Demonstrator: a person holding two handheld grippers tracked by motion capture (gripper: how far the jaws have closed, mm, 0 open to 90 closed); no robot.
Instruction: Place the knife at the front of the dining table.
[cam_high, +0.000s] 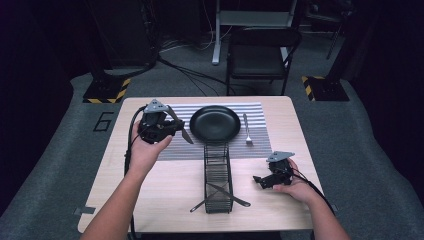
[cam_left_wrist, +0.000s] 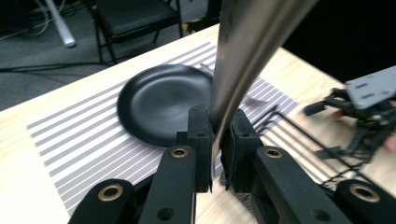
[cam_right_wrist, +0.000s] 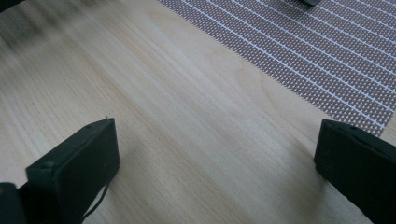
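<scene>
Left hand-held gripper (cam_left_wrist: 215, 140), raised over the striped grey placemat (cam_high: 175, 150) beside the round black plate (cam_high: 215, 123), has its jaws clamped on a silver table knife (cam_left_wrist: 243, 56). Right hand-held gripper (cam_high: 265, 179), jaws wide apart, sits low over the pale wooden counter (cam_right_wrist: 187, 130) near the long black wire basket (cam_high: 218, 165), which holds two crossed silver utensils (cam_high: 220, 194). A silver fork (cam_high: 247, 131) lies right of the plate.
</scene>
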